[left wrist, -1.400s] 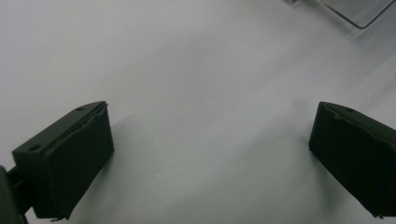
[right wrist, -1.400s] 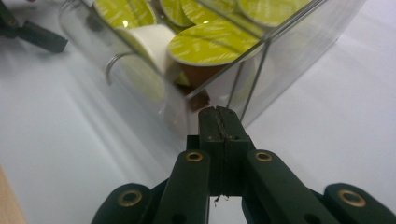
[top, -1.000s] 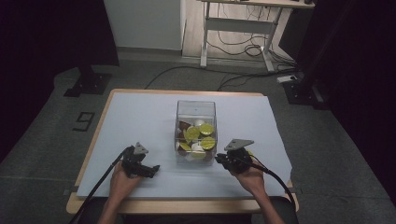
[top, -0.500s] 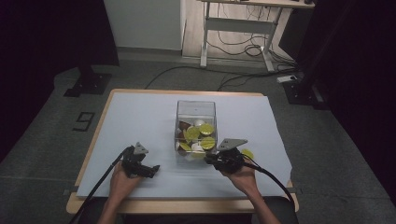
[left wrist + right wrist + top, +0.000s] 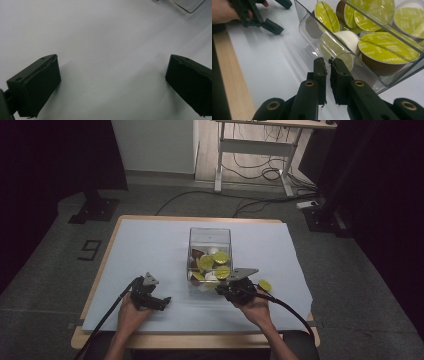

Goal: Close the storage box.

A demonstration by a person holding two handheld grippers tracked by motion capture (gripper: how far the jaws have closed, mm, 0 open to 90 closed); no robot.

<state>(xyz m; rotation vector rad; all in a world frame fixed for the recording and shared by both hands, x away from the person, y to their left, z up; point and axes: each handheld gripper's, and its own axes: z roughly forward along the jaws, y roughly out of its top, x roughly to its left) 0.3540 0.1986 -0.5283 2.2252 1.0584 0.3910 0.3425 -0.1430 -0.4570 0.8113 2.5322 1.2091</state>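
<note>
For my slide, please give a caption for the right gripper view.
Right gripper, shut and empty, beside clear box of coffee capsules.

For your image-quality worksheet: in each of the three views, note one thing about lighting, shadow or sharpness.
High view: the surroundings are dark, and the white table cover is the brightest area. Left gripper view: soft, with faint shadows on the cover beside the open jaws. Right gripper view: the capsules in the clear box are sharp enough to read CAPPUCCINO; the other gripper is less distinct.

Capsules (image 5: 214, 262) in box (image 5: 210, 237) on table (image 5: 150, 245)
</note>
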